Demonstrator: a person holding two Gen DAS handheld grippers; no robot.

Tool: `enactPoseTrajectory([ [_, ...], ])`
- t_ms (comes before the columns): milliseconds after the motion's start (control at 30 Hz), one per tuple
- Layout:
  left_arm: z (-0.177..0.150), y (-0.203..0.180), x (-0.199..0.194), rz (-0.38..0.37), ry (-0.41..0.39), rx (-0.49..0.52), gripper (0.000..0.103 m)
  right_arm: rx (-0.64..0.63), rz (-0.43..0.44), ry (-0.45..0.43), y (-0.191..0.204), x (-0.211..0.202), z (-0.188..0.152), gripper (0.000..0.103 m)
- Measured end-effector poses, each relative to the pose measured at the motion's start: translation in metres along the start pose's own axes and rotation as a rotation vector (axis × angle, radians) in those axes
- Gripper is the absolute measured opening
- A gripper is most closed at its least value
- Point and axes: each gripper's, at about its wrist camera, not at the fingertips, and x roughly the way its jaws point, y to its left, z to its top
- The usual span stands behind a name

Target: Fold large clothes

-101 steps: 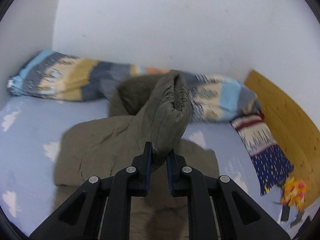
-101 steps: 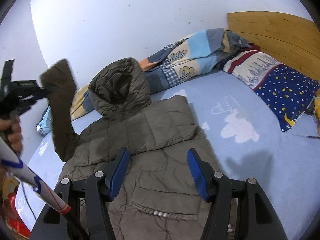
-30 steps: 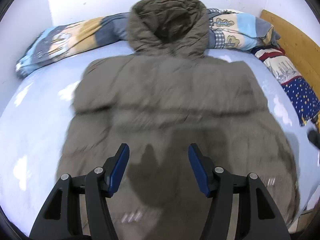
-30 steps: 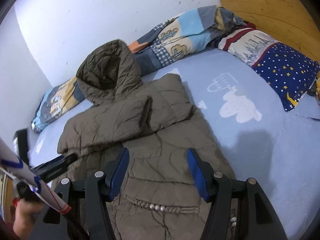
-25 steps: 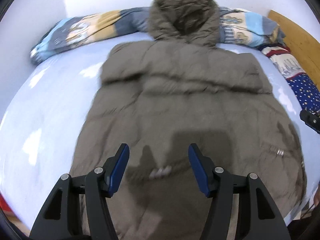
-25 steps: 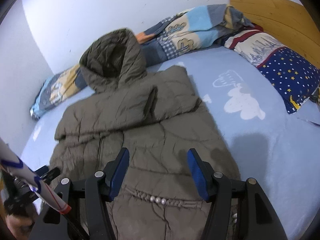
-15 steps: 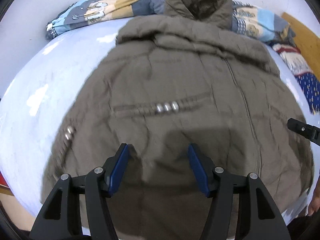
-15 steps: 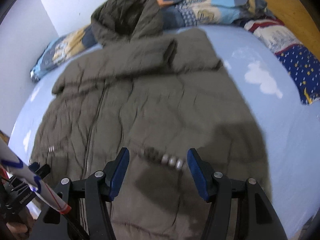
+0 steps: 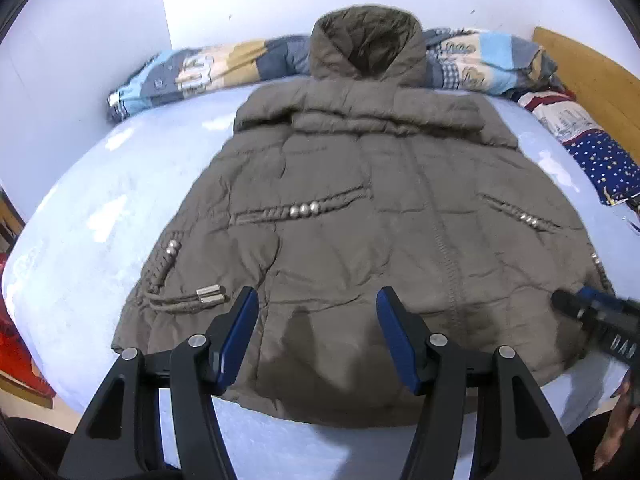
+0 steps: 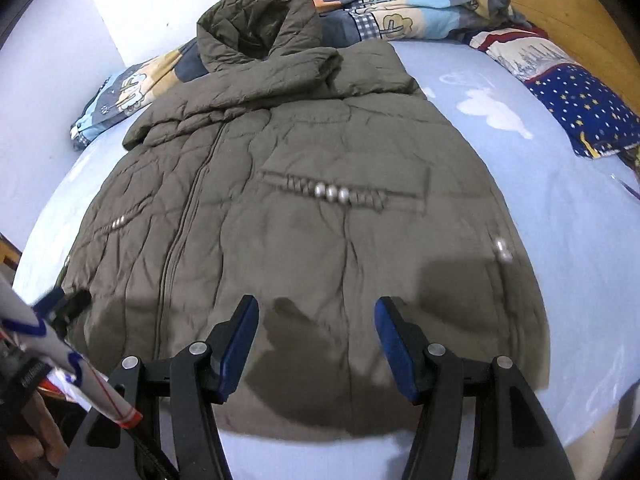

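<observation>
blue bed sheet (image 9: 100,216) | olive hooded coat (image 9: 360,216) flat, sleeves folded in | both hand-held grippers spread, empty

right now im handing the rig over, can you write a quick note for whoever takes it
Left tool: open, empty, over the near hem of the coat.
Right tool: open, empty, over the same hem, toward the coat's other side.
The olive hooded coat lies front up on the blue bed sheet, hood toward the wall.
Done: both sleeves lie folded across the chest.
Left: likely grip the hem at both sides and fold the body up toward the hood.
</observation>
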Motion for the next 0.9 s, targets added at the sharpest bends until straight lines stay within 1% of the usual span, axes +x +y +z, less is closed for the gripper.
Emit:
enactPoseTrajectory([
  [33,0.0,-0.002,-0.005,0.001,-0.014,0.003,0.06,0.001,-0.002,-0.001,-0.001,-0.003,-0.006,0.065],
  [200,0.002,-0.014,-0.025,0.014,-0.084,0.032,0.06,-0.008,-0.015,-0.011,-0.001,-0.009,-0.017,0.065],
  [533,0.012,-0.032,-0.047,-0.012,-0.135,0.047,0.06,-0.031,-0.029,0.008,-0.003,-0.002,-0.025,0.065],
  [700,0.029,-0.039,-0.065,-0.04,-0.174,0.036,0.06,-0.014,-0.017,0.024,-0.006,0.002,-0.024,0.066],
  [900,0.056,-0.052,-0.1,-0.089,-0.25,0.024,0.06,-0.006,-0.009,0.033,-0.007,0.004,-0.023,0.067],
])
